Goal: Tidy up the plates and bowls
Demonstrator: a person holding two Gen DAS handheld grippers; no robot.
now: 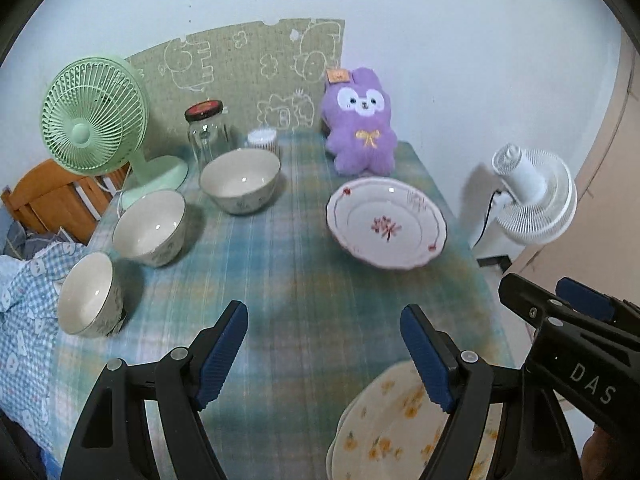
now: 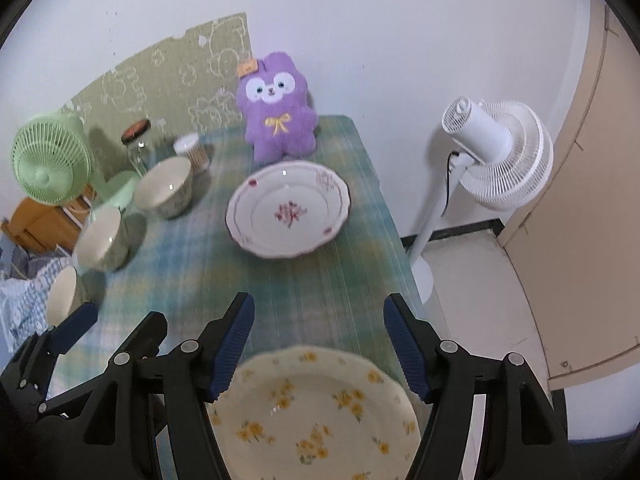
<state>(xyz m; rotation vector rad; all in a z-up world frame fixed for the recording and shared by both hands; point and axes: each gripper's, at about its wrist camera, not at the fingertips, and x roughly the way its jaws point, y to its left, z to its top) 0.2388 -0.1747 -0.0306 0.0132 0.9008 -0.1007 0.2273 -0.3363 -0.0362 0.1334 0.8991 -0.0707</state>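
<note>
Left wrist view: my left jaws (image 1: pixel 324 354) stand apart, empty, tilted down over the bench (image 1: pixel 280 264). 3 bowls run from 9 to 11 o'clock: near bowl (image 1: pixel 90 294), middle bowl (image 1: pixel 149 227), far bowl (image 1: pixel 240 180). The near one sits close to the bench edge; a careless nudge could tip it off.

Right wrist view: my right jaws (image 2: pixel 319 350) are parted, holding nothing, angled down above the yellow-flowered plate (image 2: pixel 316 412) at 6 o'clock. The red-flowered plate (image 2: pixel 288 214) lies at 12. A shallow rim pinch might slip.
</note>
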